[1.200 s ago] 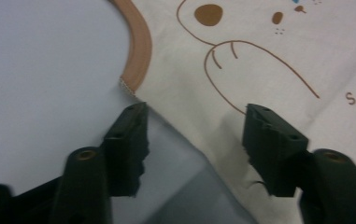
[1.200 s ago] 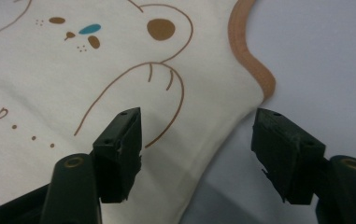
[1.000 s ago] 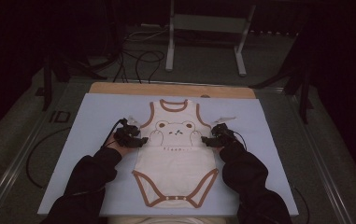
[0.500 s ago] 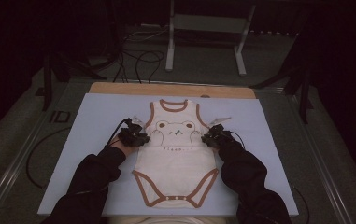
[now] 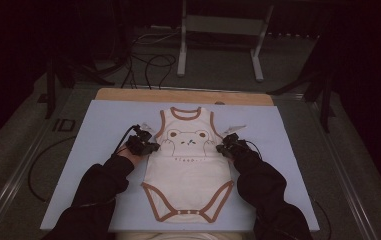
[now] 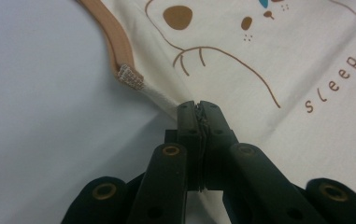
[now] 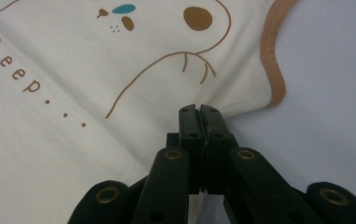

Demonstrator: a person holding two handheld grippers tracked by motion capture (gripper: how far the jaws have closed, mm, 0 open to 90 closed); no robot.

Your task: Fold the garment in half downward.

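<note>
- The lavender mat (image 5: 98, 165) covers the bench, and the cream bodysuit (image 5: 188, 175) lies flat on the middle of it, neck toward the far edge and snap end toward the person.
- Left of the bodysuit, the left gripper (image 5: 150, 147) sits at the garment's left side seam, just below the brown-trimmed armhole.
- In the left gripper view, its fingers (image 6: 187, 116) have just been closing and now stand pressed together, with the edge of the bodysuit (image 6: 259, 60) pinched between them, where the cloth bunches into a small fold just beside the frayed end of the brown trim (image 6: 115, 46).
- On the chest of the bodysuit, between the two grippers, sits the bear print (image 5: 188, 139) with a line of small lettering under it.
- Right of the bodysuit, the right gripper (image 5: 223, 147) sits at the opposite side seam, level with the left one.
- In the right gripper view, its fingers (image 7: 210, 119) have also just been closing and are together, clamped on the bodysuit (image 7: 73, 116) edge just below the curve of the armhole trim (image 7: 271, 60).
- Both dark sleeves reach in from the near edge of the mat, one on each side of the bodysuit.
</note>
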